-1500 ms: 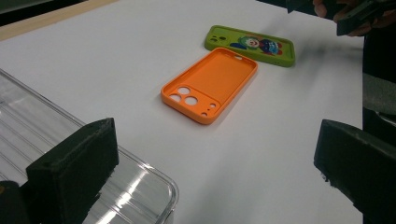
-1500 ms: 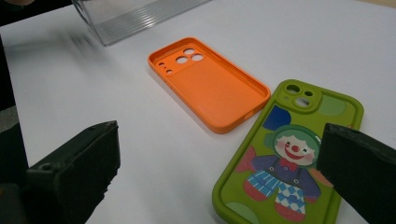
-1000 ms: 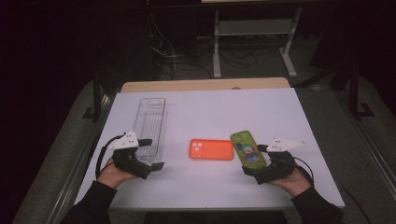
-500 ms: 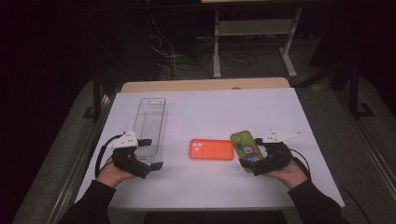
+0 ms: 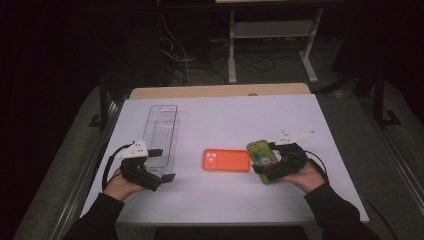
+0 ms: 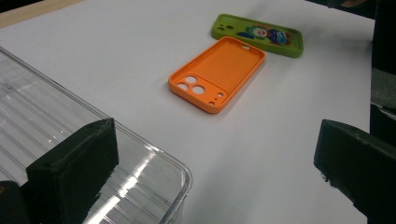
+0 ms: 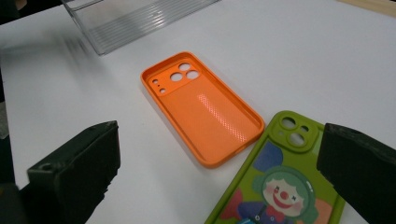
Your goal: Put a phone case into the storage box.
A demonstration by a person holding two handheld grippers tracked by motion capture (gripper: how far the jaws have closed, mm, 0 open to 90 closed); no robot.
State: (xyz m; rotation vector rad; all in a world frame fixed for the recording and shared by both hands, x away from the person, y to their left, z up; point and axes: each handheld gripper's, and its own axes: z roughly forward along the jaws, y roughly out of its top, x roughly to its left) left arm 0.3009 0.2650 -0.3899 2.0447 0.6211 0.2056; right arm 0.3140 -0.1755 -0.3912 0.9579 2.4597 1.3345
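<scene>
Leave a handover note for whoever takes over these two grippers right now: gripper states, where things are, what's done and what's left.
Left hand-held gripper: jaws open, empty, at the near end of the clear tray.
Right hand-held gripper: jaws open, hovering at the green clown phone case, not gripping it.
The green case lies flat, clown side up, at the table's right. The orange phone case lies hollow side up, close beside it, mid-table.
Done: no case is in the tray.
Left: probably grasp the green case, then the orange one, and place them in the tray.
</scene>
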